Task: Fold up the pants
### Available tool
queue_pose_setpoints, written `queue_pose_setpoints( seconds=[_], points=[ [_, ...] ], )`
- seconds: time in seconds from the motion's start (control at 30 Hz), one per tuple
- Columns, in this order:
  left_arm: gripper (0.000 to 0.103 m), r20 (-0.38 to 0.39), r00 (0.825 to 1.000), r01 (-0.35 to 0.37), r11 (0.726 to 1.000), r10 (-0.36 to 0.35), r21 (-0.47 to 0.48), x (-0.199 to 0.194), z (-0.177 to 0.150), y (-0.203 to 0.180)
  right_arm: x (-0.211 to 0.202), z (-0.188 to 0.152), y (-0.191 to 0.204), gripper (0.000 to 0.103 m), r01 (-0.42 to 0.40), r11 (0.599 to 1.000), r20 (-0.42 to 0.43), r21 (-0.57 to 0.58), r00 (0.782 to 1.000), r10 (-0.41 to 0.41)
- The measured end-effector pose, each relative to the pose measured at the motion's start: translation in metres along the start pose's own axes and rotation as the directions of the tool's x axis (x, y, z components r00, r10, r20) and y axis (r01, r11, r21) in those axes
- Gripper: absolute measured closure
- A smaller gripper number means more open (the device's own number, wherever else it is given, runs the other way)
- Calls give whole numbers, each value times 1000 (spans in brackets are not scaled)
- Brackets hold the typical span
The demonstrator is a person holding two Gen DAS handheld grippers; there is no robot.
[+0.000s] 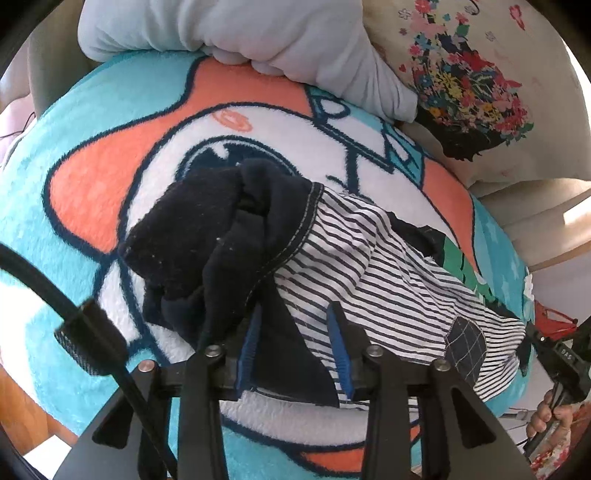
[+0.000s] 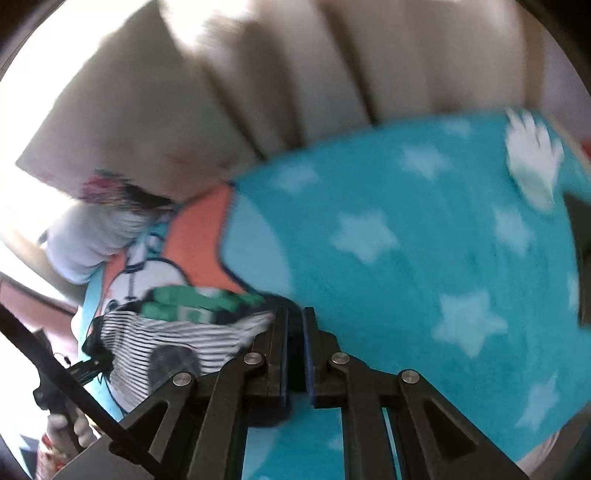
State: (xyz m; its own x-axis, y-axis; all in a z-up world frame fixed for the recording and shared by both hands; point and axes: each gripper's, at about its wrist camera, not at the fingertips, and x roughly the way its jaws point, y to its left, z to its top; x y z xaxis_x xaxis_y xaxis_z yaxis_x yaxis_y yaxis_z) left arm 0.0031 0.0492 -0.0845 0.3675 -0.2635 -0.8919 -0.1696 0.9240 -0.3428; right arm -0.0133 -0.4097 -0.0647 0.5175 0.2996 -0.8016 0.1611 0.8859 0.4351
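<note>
**Pants bunched on the fleece blanket, held from both ends**

My left gripper [image 1: 295,347] has its blue-padded jaws spread part-way, with the pants [image 1: 280,251] draped between and over them; I cannot tell whether they truly pinch the cloth. From this side the pants show a thick navy knit crumpled in a heap, white topstitching along a hem, a thin navy-and-white striped lining spilling rightward, and a dark checked patch [image 1: 466,343]. They lie on a plush blanket [image 1: 92,177] of turquoise, orange and white with dark outlines. Behind sit a pale blue cushion [image 1: 236,33] and a cream floral-print pillow [image 1: 476,74].

My right gripper [image 2: 294,347] shows what the left cannot: white stars on the turquoise pile. Its jaws are nearly pressed together on a dark edge of the pants, though the view is blurred. The only writing, small letters on the other gripper's body in the left view, is hard to read.
</note>
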Motion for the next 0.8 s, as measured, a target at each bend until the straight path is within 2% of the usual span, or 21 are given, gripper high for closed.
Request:
queue_pose_setpoints(
  seconds=[0.03,0.07,0.1,0.17,0.27,0.43,0.47,0.5,0.53,0.63,0.8],
  points=[
    [66,2,1000,-2,1000,2,4,0,0,0,-1,-5,-11,92,-16,999,5,47,1000,16],
    [66,4,1000,-5,1000,5,7,0,-1,-1,-3,-9,-17,80,-35,997,12,74,999,34],
    [66,4,1000,-6,1000,6,8,1,-2,-1,-7,-13,-23,57,-68,992,29,106,997,66],
    [66,2,1000,-3,1000,3,-1,1,-2,0,-13,-18,-29,37,-125,981,72,151,991,115],
    [66,4,1000,21,999,-21,-29,-1,0,2,-8,-22,-30,36,-189,965,73,180,981,179],
    [66,41,998,49,997,-47,-64,-20,4,1,33,-22,-17,36,-181,966,-10,182,982,186],
    [66,50,998,44,997,-40,-64,-23,4,1,41,-22,-15,42,-180,967,-27,179,982,187],
    [66,56,998,36,997,-32,-67,-25,5,1,49,-22,-13,70,-189,965,-52,182,978,202],
    [66,62,998,28,997,-23,-75,-27,5,2,61,-22,-10,77,-215,956,-96,199,967,238],
    [65,73,997,14,993,-6,-116,-32,3,9,56,-16,-7,84,-217,958,-87,187,968,236],
    [65,100,995,18,986,-2,-164,-39,-3,16,26,2,-13,86,-113,990,-37,88,992,117]
  ],
)
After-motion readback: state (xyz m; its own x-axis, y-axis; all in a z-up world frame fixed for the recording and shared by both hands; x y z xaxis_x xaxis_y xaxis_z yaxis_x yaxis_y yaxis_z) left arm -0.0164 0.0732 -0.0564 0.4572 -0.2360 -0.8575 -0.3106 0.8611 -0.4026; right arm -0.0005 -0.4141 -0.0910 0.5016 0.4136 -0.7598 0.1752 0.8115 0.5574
